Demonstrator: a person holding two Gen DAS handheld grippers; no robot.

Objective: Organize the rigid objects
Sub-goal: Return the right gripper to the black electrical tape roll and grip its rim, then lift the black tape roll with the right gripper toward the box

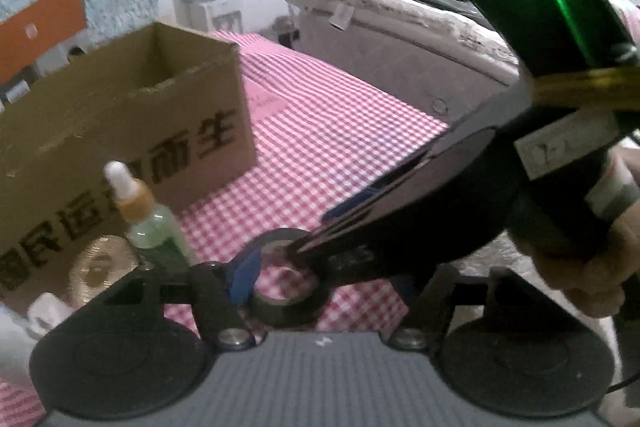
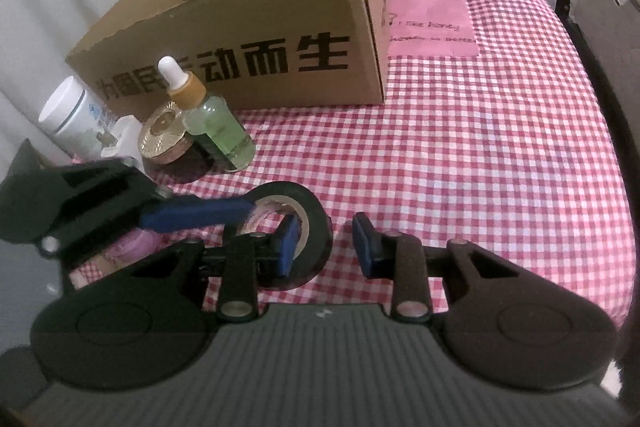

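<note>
A black tape roll (image 2: 298, 235) lies on the red checked cloth. My right gripper (image 2: 326, 245) is open; its left finger sits inside the roll's hole and its right finger outside the rim. The left gripper's blue finger (image 2: 196, 213) reaches in from the left and touches the roll's top. In the left wrist view the roll (image 1: 286, 281) sits between my left gripper's fingers (image 1: 244, 273), with the right gripper crossing over it; the left gripper's right finger is hidden. An open cardboard box (image 2: 256, 39) stands behind.
A green dropper bottle (image 2: 212, 119), a gold-lidded jar (image 2: 164, 139) and a white canister (image 2: 74, 115) stand left of the box front. A pink round object (image 2: 128, 245) lies under the left gripper. A bed (image 1: 400, 27) lies beyond the table.
</note>
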